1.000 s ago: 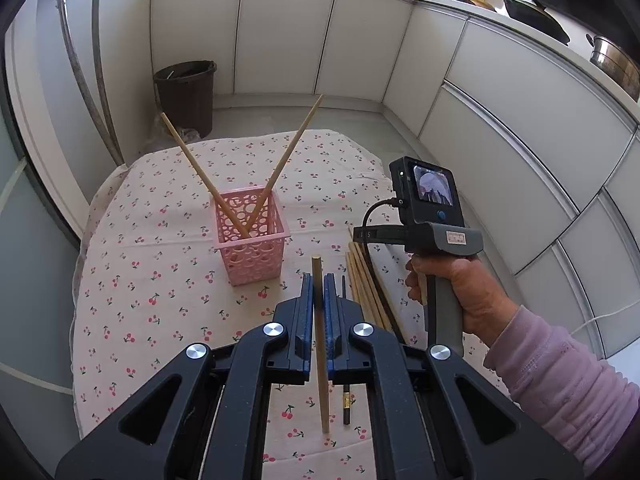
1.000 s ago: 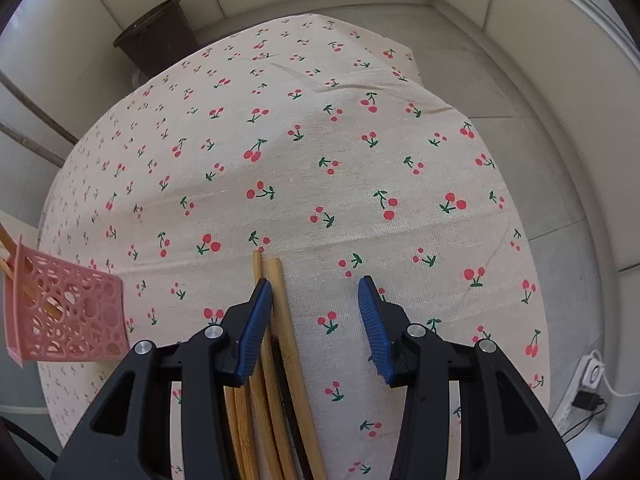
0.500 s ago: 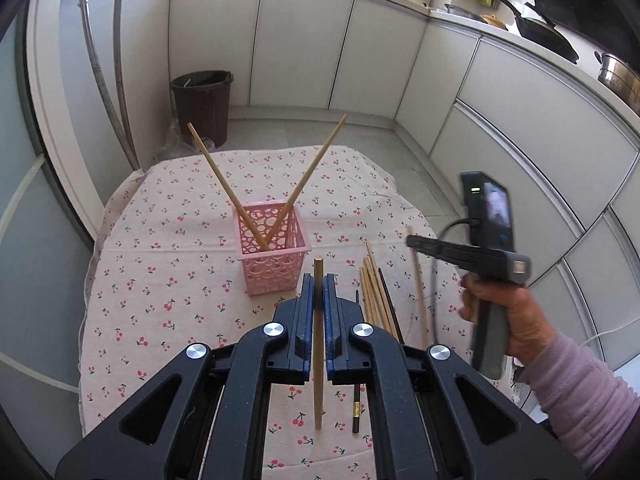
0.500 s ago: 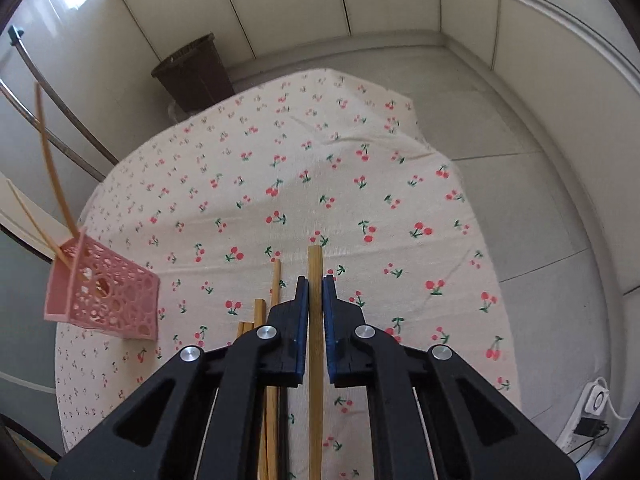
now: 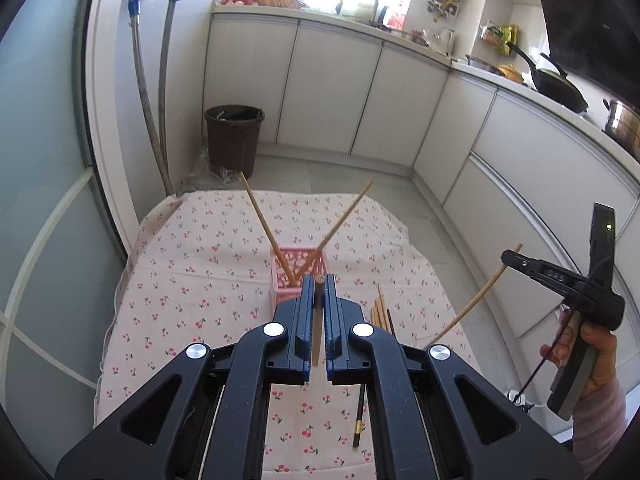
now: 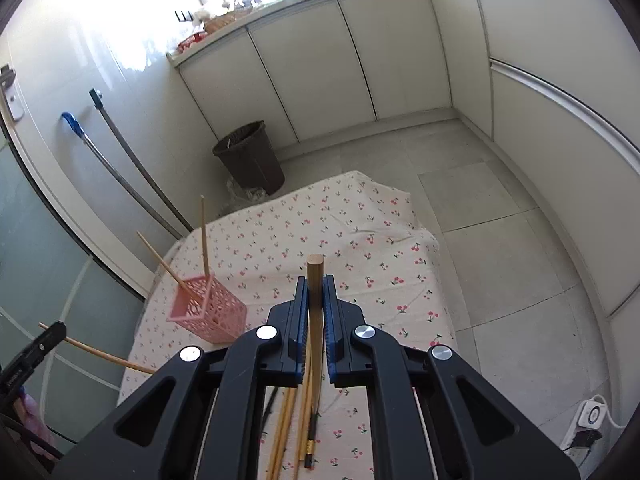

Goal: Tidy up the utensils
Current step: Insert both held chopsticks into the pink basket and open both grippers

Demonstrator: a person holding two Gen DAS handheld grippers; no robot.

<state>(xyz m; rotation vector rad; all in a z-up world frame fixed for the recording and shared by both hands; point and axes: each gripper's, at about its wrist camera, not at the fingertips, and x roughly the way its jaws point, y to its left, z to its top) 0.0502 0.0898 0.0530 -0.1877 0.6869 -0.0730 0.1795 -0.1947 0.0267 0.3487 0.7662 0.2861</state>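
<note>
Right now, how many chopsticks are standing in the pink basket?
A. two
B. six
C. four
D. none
A: two wooden chopsticks lean out of the pink basket in a V, while the left gripper and right gripper each clamp another chopstick away from it.

A dark brown bin (image 5: 234, 140) stands on the tiled floor before white cabinets (image 5: 332, 92), two mop handles (image 5: 154, 92) leaning nearby, a wok (image 5: 558, 88) on the counter.
</note>
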